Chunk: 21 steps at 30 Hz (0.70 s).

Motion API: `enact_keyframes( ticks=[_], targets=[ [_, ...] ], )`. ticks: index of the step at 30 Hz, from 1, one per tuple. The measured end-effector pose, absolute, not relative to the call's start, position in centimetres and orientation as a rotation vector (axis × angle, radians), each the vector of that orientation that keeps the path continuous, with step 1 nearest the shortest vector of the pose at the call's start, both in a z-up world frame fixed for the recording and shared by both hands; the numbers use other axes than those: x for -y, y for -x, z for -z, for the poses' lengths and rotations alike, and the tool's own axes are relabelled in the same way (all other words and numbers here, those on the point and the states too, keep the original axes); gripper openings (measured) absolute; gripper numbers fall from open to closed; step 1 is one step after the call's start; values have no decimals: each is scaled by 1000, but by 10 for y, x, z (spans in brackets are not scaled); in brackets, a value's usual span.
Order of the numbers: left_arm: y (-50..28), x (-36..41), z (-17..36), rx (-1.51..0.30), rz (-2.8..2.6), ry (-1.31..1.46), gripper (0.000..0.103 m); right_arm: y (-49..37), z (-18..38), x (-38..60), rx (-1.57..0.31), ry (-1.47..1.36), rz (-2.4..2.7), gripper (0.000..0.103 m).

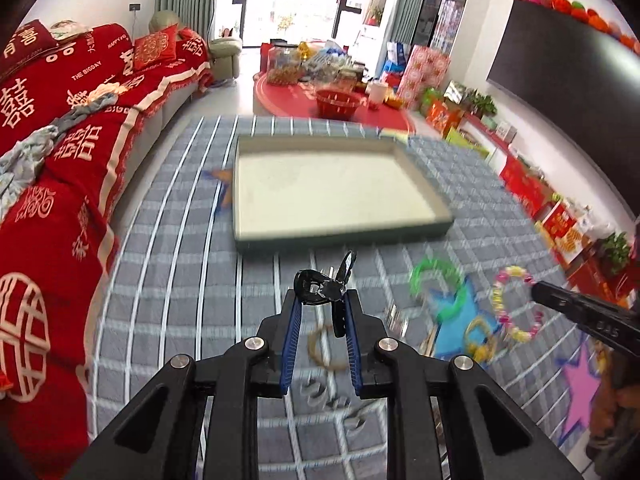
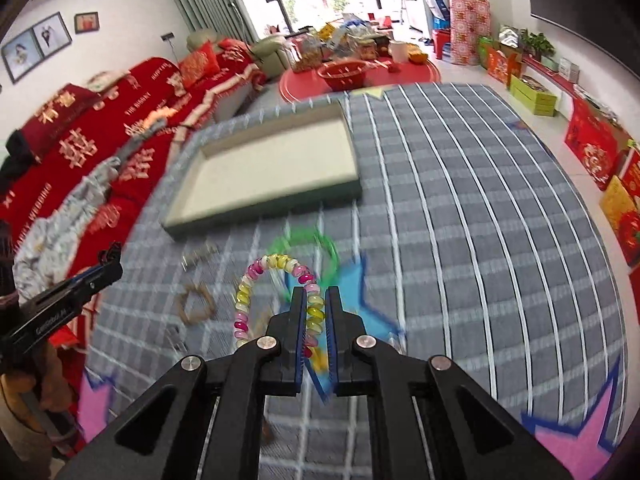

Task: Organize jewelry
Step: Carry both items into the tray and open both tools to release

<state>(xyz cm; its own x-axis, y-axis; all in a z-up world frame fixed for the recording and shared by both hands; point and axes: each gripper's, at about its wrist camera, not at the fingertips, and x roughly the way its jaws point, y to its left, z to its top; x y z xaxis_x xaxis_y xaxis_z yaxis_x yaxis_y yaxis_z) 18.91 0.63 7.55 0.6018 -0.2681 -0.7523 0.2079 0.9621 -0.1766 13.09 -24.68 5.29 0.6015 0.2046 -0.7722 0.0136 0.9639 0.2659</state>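
Left wrist view shows my big tray point(image 1: 424, 188), flat with low walls, stiff and easy to drop things in. Just before the tray, my left gripper point(image 1: 322, 300) pinches a black hair clip point(image 1: 320, 286); I think it is hard and light. Near the tray's front too, my right gripper point(image 2: 316, 300) squeezes a pink and yellow bead bracelet point(image 2: 276, 264). I guess it's floppy and slippery, so I grip the beads.
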Motion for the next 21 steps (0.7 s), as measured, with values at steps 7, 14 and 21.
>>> enact_keyframes(
  ticks=[7, 14, 21],
  targets=[
    [-261, 5, -120, -829, 260, 72, 35, -221, -100, 239, -891, -264, -167, 10],
    [-355, 17, -101, -828, 219, 54, 35, -318, -100, 231, -913, -238, -142, 10],
    [-410, 26, -31, -916, 188, 6, 35, -382, -41, 229, -986, -294, -95, 10]
  ],
)
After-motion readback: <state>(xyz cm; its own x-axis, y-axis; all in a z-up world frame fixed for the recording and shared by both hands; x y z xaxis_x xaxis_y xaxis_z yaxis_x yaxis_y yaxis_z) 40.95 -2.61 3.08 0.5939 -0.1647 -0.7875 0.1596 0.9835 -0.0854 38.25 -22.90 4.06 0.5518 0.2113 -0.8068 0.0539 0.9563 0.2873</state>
